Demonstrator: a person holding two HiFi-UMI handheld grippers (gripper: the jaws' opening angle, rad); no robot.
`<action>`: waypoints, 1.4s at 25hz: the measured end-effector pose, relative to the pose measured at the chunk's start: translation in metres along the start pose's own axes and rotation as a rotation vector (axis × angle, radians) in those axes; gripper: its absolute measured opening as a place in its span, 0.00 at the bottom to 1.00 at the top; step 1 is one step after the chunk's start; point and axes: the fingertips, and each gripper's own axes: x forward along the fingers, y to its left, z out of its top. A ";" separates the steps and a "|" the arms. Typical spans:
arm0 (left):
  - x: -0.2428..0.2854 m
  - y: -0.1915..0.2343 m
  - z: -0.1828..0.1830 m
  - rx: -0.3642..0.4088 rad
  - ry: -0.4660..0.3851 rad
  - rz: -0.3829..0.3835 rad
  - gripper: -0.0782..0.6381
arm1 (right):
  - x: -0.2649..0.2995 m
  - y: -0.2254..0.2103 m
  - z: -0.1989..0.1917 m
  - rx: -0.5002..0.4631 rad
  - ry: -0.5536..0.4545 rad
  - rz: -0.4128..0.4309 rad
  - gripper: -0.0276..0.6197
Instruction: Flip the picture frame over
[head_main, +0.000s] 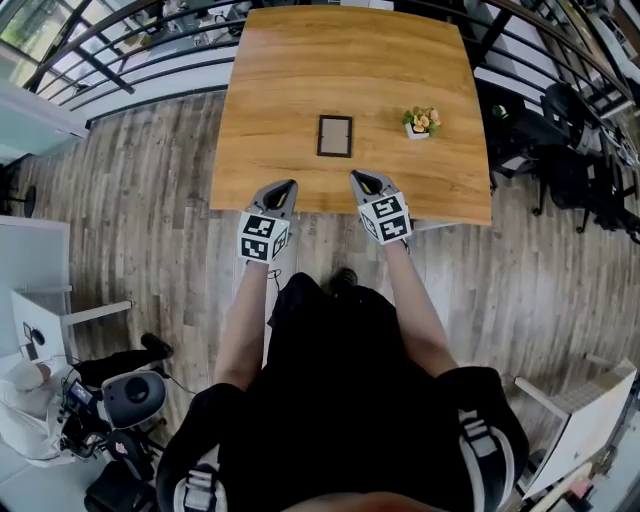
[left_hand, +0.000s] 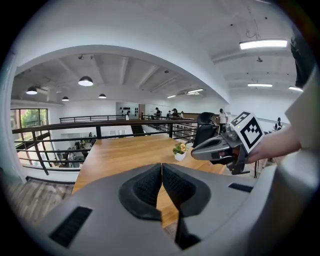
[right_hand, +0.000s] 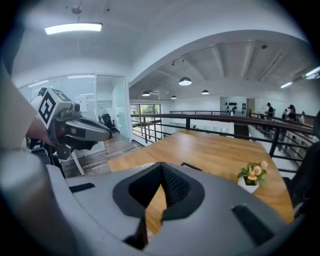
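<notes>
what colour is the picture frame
Picture frame: dark brown, almost black; best in the head view.

A person in a black short-sleeved top (head_main: 340, 380), with what appear to be grey-and-white shoulder straps (head_main: 478, 440); the grey left gripper (head_main: 288, 186) and right gripper (head_main: 358, 178) each bear a black-and-white marker cube (head_main: 263, 237).

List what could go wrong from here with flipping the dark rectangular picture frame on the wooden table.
1. The dark rectangular picture frame lies flat on the wooden table, and the left gripper and right gripper are both shut and empty. With so low an edge to catch, the frame may slide away rather than lift.
2. The small white pot of flowers stands apart to the frame's right. A wide swing by the right gripper could tip it.
</notes>
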 end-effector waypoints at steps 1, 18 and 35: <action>-0.001 0.005 -0.003 -0.013 0.002 0.011 0.14 | 0.003 0.000 -0.001 0.005 0.002 0.003 0.05; 0.074 0.068 0.016 -0.048 0.028 -0.067 0.14 | 0.070 -0.040 0.019 0.062 0.042 -0.056 0.05; 0.160 0.132 0.030 -0.030 0.062 -0.206 0.14 | 0.130 -0.090 0.006 0.191 0.103 -0.189 0.05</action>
